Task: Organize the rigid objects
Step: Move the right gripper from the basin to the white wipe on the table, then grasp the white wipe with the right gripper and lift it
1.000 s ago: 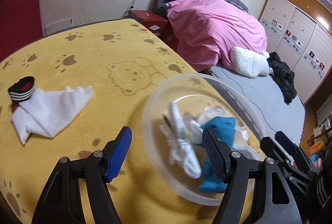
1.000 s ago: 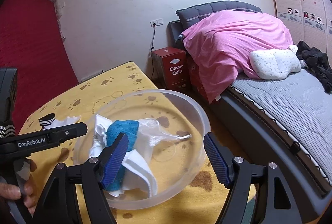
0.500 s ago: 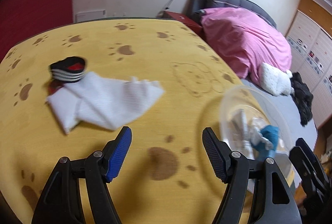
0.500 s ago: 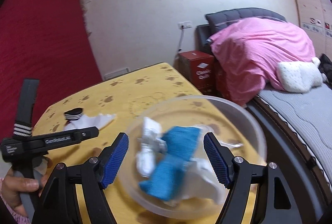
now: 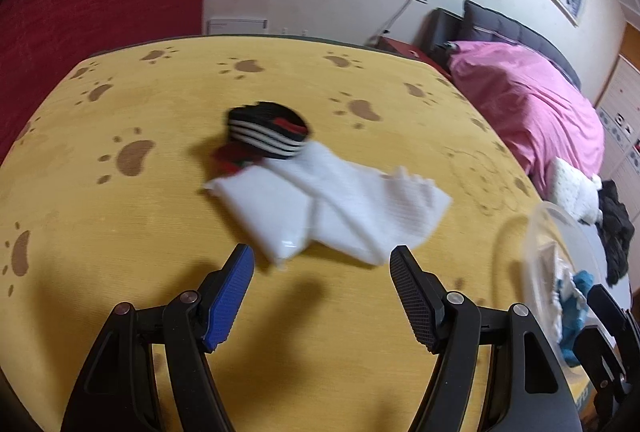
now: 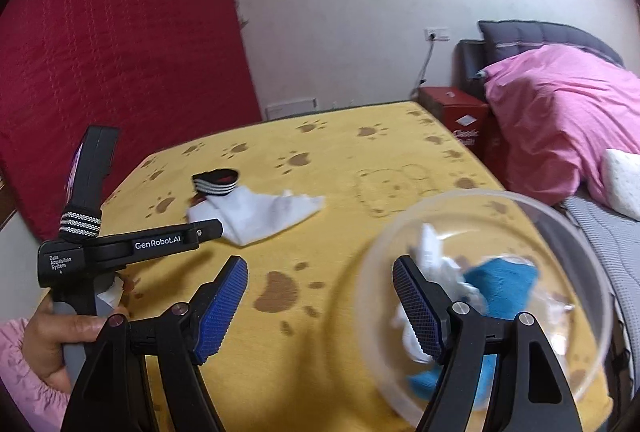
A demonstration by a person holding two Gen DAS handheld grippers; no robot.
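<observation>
A white sock (image 5: 340, 208) lies flat on the yellow paw-print table (image 5: 120, 232), and a rolled black sock with white stripes (image 5: 268, 134) touches its far end. My left gripper (image 5: 320, 252) is open and empty, just short of the white sock's near edge. At the right stands a clear plastic bowl (image 6: 492, 194) holding a blue sock (image 6: 504, 284) and a white sock (image 6: 432, 256). My right gripper (image 6: 320, 264) is open and empty above the table, its right finger over the bowl's left rim. Motion blur softens both views.
A person's hand (image 6: 56, 336) grips the left gripper's handle at the table's near left. A bed with a pink quilt (image 6: 560, 104) and a red box (image 6: 460, 112) stand beyond the table's right side. A red panel (image 6: 120, 52) leans against the wall.
Both grippers swung left across the table. The left one went from over the bowl to in front of the white sock. The bowl slid to the right in the right wrist view.
</observation>
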